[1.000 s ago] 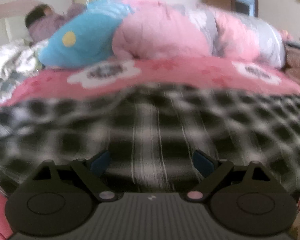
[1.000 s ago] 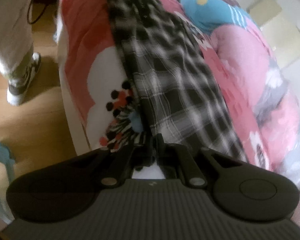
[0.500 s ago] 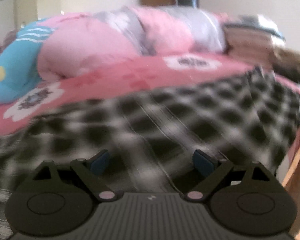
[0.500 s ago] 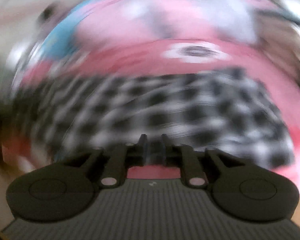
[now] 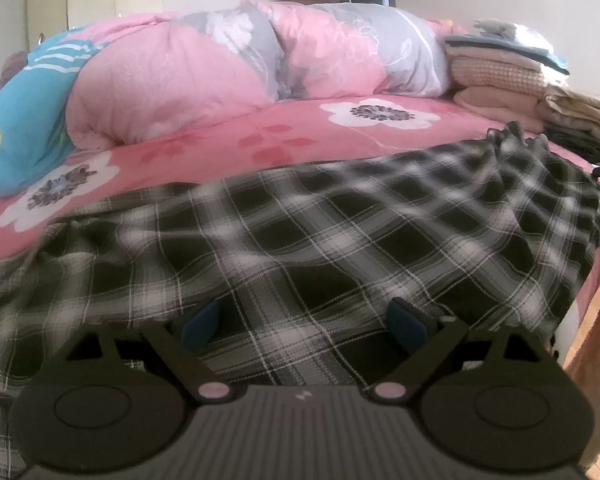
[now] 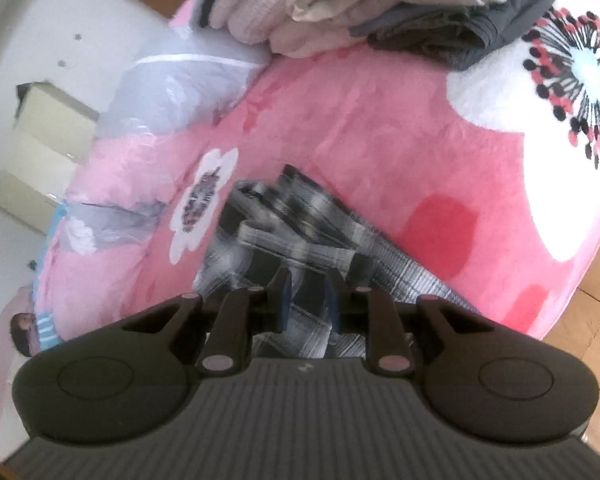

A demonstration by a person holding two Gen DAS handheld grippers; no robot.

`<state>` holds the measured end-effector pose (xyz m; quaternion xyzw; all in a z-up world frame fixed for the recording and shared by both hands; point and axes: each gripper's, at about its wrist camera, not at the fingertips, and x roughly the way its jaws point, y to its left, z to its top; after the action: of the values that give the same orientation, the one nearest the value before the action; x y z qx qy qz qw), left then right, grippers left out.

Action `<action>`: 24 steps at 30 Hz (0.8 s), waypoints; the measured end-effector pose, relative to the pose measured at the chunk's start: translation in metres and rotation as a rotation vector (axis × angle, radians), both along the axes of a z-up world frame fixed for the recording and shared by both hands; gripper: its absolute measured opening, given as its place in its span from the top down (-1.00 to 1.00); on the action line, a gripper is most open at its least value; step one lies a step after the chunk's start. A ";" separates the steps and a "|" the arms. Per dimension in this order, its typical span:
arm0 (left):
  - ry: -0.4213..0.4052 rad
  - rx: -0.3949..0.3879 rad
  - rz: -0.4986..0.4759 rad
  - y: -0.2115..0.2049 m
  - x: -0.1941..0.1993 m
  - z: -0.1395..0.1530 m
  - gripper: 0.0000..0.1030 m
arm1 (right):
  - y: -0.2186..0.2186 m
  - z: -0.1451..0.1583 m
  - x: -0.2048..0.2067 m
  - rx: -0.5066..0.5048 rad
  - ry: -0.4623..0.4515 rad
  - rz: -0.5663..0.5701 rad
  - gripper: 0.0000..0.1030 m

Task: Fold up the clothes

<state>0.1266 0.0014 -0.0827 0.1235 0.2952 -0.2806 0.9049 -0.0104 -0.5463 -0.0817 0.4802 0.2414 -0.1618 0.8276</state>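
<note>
A black-and-white plaid garment (image 5: pixel 320 232) lies spread across the pink flowered bed cover (image 5: pixel 292 136). My left gripper (image 5: pixel 304 316) hovers low over its near part. Its blue pads are wide apart and hold nothing. In the right wrist view, a bunched, blurred end of the plaid garment (image 6: pixel 284 208) lies on the bed cover (image 6: pixel 380 120) just ahead of my right gripper (image 6: pixel 308 292). Its jaws stand a narrow gap apart. The cloth shows through the gap, and the pads do not visibly press on it.
A rolled pink-and-grey quilt (image 5: pixel 220 60) and a blue pillow (image 5: pixel 24 120) line the far side of the bed. A stack of folded clothes (image 5: pixel 500 76) sits at the right end, seen also as folded clothes (image 6: pixel 380 8). Wooden floor (image 6: pixel 596 320) lies past the bed edge.
My right gripper was shut on the plaid cloth. It has swept across the bed, rolled over, and its jaws have parted slightly. My left gripper swung rightward along the garment and stayed open.
</note>
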 end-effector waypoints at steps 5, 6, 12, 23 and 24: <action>-0.001 0.001 -0.004 0.001 -0.001 0.001 -0.79 | -0.005 -0.008 0.013 0.008 0.048 -0.030 0.64; -0.001 0.000 -0.005 0.002 -0.001 0.001 -0.79 | -0.006 -0.009 0.015 0.016 0.051 -0.033 0.64; -0.002 0.002 -0.004 0.001 -0.001 0.001 -0.80 | -0.004 -0.007 0.020 -0.025 0.057 -0.006 0.75; -0.001 0.001 -0.004 0.001 -0.001 0.000 -0.81 | -0.006 0.000 0.007 -0.019 0.051 -0.031 0.79; -0.001 0.001 -0.004 0.001 -0.001 0.000 -0.81 | -0.008 0.000 0.003 -0.005 0.047 -0.042 0.78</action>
<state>0.1256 0.0020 -0.0822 0.1245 0.2946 -0.2822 0.9045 -0.0073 -0.5541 -0.0820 0.4794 0.2500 -0.1908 0.8193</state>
